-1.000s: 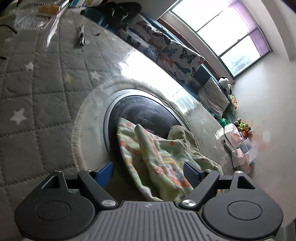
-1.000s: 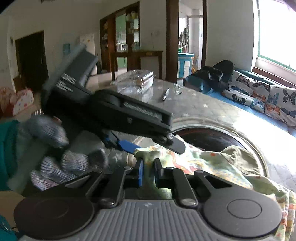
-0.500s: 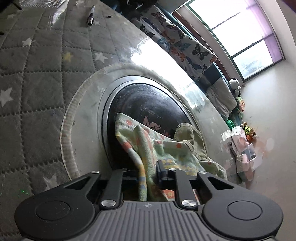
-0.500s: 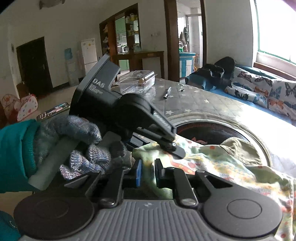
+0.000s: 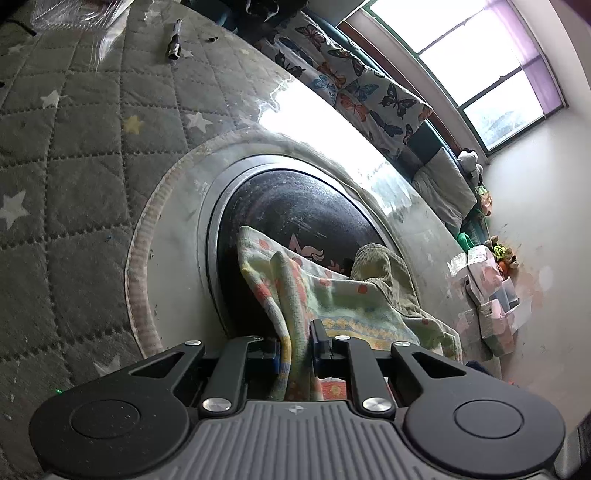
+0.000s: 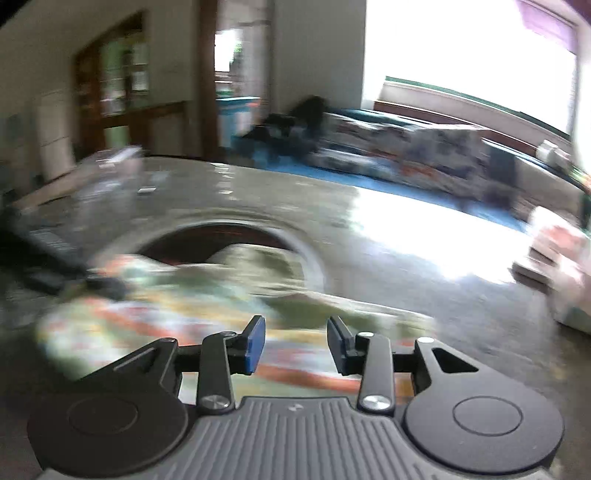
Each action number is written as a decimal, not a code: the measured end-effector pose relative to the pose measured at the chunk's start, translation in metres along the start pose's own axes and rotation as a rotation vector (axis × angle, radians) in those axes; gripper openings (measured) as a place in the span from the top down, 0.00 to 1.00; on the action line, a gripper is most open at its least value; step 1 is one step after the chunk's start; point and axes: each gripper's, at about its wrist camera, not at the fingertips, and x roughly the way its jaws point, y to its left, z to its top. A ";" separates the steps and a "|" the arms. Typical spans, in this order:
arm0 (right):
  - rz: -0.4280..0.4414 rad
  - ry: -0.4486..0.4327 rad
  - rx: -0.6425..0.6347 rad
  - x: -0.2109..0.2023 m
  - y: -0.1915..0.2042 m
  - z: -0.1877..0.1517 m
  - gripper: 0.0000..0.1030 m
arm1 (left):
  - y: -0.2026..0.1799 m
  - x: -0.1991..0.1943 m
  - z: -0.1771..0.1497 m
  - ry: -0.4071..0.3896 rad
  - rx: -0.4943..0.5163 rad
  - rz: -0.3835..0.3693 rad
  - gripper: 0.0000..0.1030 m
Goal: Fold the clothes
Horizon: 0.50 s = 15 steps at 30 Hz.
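Left tongs (image 5: 295, 341) pinching patterned garment (image 5: 332, 295)

The garment (image 5: 332, 295) lies on the table (image 5: 74, 184), draped over the six o'clock side of the round hotplate (image 5: 288, 206) sunk in the table's middle, with one fold caught between the fingers (image 5: 317, 339) of the left gripper (image 5: 295, 341). A pen (image 5: 174, 40) lies on the table toward eleven o'clock, a plastic box (image 5: 74, 11) beyond it at ten. Behind the table, from twelve to two o'clock, the sofa (image 5: 362, 96) stands under the window (image 5: 480, 66), and cartons (image 5: 487, 295) sit at three o'clock.
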 end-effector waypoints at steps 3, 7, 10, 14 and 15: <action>-0.065 0.011 0.066 0.009 -0.031 -0.007 0.57 | -0.001 0.000 0.000 -0.002 0.009 0.004 0.84; -0.094 0.030 0.121 0.023 -0.053 -0.013 0.51 | -0.002 0.000 0.000 -0.004 0.019 0.010 0.84; -0.052 0.040 0.168 0.030 -0.058 -0.017 0.51 | -0.002 0.000 0.000 -0.005 0.027 0.015 0.84; -0.034 0.036 0.191 0.031 -0.054 -0.022 0.49 | -0.004 0.002 0.000 -0.008 0.032 0.019 0.84; -0.041 0.034 0.183 0.031 -0.051 -0.022 0.49 | -0.004 0.002 0.000 -0.008 0.035 0.020 0.84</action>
